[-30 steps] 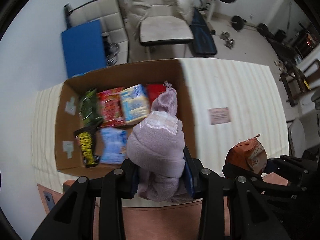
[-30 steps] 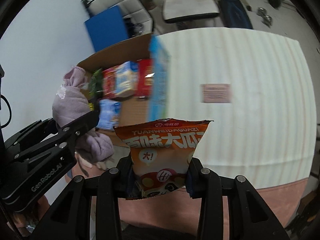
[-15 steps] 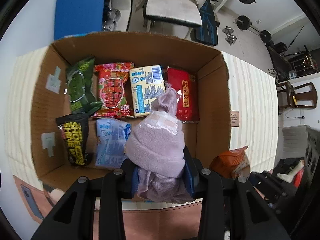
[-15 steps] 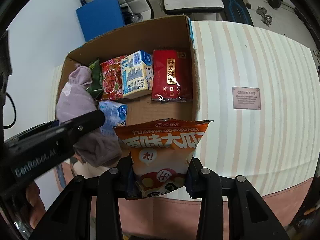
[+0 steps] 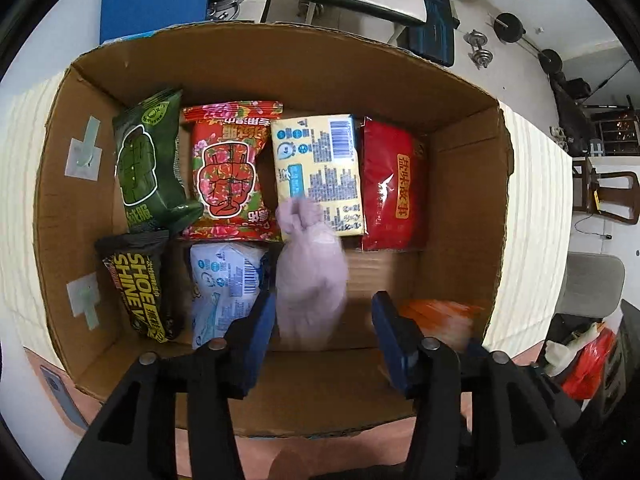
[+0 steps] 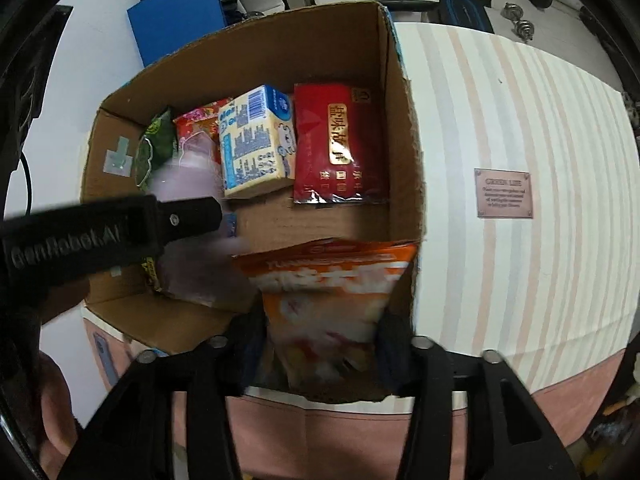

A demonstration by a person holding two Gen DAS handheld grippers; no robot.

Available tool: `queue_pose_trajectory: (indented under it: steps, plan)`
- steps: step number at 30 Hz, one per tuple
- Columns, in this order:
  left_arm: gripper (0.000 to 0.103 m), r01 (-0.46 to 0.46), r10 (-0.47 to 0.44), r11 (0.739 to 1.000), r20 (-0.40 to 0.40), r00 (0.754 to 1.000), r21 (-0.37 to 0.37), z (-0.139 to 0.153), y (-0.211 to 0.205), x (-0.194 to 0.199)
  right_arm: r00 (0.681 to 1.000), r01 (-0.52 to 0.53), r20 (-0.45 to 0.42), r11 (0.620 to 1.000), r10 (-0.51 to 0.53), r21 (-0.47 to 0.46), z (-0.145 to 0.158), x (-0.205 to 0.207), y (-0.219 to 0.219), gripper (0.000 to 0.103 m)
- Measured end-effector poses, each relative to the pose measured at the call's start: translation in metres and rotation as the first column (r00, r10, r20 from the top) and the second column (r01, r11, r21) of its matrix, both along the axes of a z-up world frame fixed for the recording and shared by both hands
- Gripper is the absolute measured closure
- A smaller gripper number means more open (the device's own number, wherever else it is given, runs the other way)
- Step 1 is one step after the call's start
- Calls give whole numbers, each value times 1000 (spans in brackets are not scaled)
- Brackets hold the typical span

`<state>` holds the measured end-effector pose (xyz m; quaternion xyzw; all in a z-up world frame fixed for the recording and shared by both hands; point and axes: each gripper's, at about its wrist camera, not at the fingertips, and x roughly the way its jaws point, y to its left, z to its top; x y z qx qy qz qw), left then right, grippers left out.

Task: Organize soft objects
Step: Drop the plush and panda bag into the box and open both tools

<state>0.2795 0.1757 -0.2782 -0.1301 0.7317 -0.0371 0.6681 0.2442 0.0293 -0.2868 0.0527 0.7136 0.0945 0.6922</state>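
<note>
An open cardboard box [image 5: 460, 184] holds several soft packs. My left gripper [image 5: 324, 316] is open above the box's near side; the blurred lilac knit sock [image 5: 310, 276] hangs loose between its fingers, free of the right one. In the right wrist view the left gripper [image 6: 120, 224] crosses the box [image 6: 400, 128] with the sock [image 6: 188, 180] below it. My right gripper [image 6: 320, 340] has opened wider; the blurred orange snack bag [image 6: 328, 292] sits between its fingers at the box's near right corner. The bag also shows in the left wrist view [image 5: 440, 316].
In the box lie a green pack [image 5: 148, 164], a floral red pack [image 5: 228, 176], a yellow tissue pack [image 5: 320, 176], a red pack [image 5: 392, 188], a black pack [image 5: 140, 288] and a blue pack [image 5: 224, 284]. A striped tablecloth [image 6: 520, 120] with a small plaque [image 6: 504, 194] lies right.
Both grippers moved in over the box and opened. The sock and the orange bag are blurred and dropping from the fingers into the box.
</note>
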Motion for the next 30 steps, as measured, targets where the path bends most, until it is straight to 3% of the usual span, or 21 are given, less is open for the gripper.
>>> queue_pose_trajectory:
  steps: [1, 2, 4, 5, 9, 12, 15, 18, 30]
  plan:
    - [54, 5, -5, 1000, 5, 1000, 15, 2, 0, -1, 1000, -2, 3, 1000, 2, -1, 1, -1, 0, 29]
    - [52, 14, -14, 999, 12, 1000, 30, 5, 0, -2, 1000, -9, 8, 1000, 9, -12, 3, -1, 0, 27]
    - [26, 47, -48, 999, 27, 998, 16, 10, 2, -5, 1000, -10, 19, 1000, 11, -27, 8, -3, 0, 27]
    - [23, 49, -49, 999, 43, 998, 19, 14, 3, -7, 1000, -13, 20, 999, 14, -31, 9, -3, 1, 27]
    - [13, 54, -60, 996, 95, 994, 67, 29, 9, -15, 999, -7, 33, 998, 9, -61, 17, -4, -1, 27]
    - [12, 42, -55, 994, 131, 990, 99, 35, 17, -21, 999, -7, 44, 996, 12, -93, 20, -4, -1, 17]
    - [1, 33, -57, 990, 171, 984, 137, 44, 22, -29, 997, -9, 73, 991, 19, -135, 27, -5, -3, 11]
    - [1, 19, -58, 983, 210, 976, 180, 50, 25, -41, 995, -4, 96, 988, 18, -153, 32, -6, -6, 0]
    - [1, -56, -28, 964, 309, 951, 260, 78, 28, -75, 988, 4, 153, 985, 22, -171, 54, -18, -12, 0]
